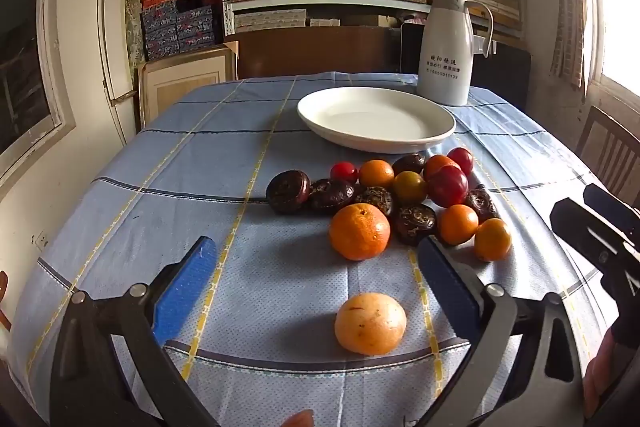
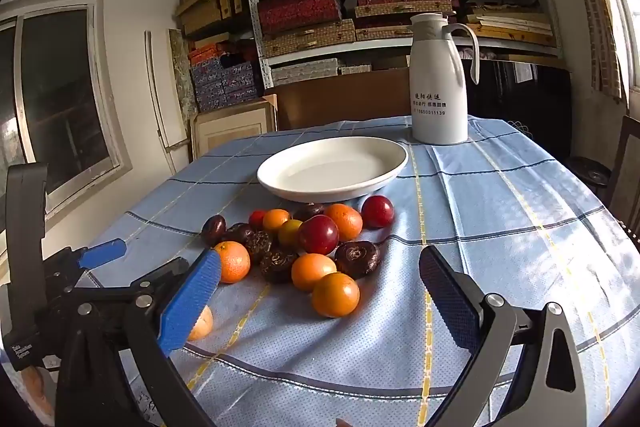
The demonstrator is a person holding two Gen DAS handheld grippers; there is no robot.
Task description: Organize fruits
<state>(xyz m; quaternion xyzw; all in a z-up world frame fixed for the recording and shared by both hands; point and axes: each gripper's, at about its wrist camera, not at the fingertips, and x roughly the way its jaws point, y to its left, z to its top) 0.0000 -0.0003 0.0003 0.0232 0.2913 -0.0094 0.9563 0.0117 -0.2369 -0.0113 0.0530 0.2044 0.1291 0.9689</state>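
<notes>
A heap of fruit (image 1: 400, 195) lies on the blue checked tablecloth: oranges, red plums and dark wrinkled fruits; it also shows in the right wrist view (image 2: 304, 247). A white plate (image 1: 376, 119) stands empty behind it, also seen in the right wrist view (image 2: 332, 167). A pale orange (image 1: 371, 323) lies alone near the front edge, between the open fingers of my left gripper (image 1: 316, 279), not touched. A bright orange (image 1: 359, 231) sits just ahead. My right gripper (image 2: 320, 291) is open and empty, with an orange (image 2: 335, 294) between its fingers' line.
A white thermos jug (image 1: 448, 47) stands behind the plate at the table's far edge. Shelves of boxes fill the back wall. A wooden chair (image 1: 608, 147) stands at the right. The right gripper's body (image 1: 600, 243) shows at the right of the left wrist view.
</notes>
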